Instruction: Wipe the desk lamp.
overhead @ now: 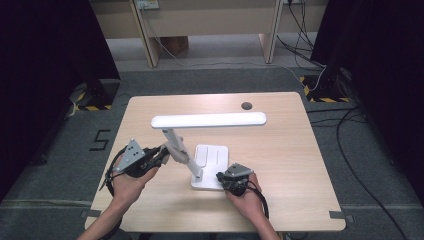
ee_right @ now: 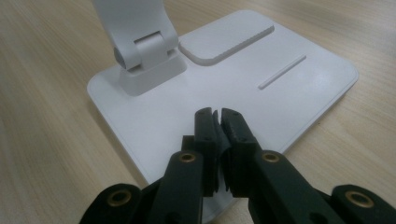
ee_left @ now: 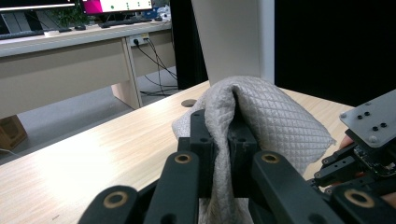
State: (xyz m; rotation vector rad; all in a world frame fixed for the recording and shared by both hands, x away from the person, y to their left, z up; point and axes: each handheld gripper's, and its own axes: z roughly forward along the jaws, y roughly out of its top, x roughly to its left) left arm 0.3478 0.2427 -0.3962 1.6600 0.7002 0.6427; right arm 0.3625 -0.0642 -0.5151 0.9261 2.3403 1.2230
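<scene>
Wiping step: left gripper (overhead: 162,154) clamped on cloth (ee_left: 261,116) against lamp (overhead: 209,120) arm mid-table, right gripper (ee_right: 217,119) closed empty, pinning base (ee_right: 299,93); next, probably slide cloth along arm.

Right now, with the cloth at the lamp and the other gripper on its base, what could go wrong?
1. The left hand-held gripper pushes its cloth on the lamp arm; the hinge may fold.
2. The right hand-held gripper touches only the edge of the base, so the lamp may slide or tip.
</scene>
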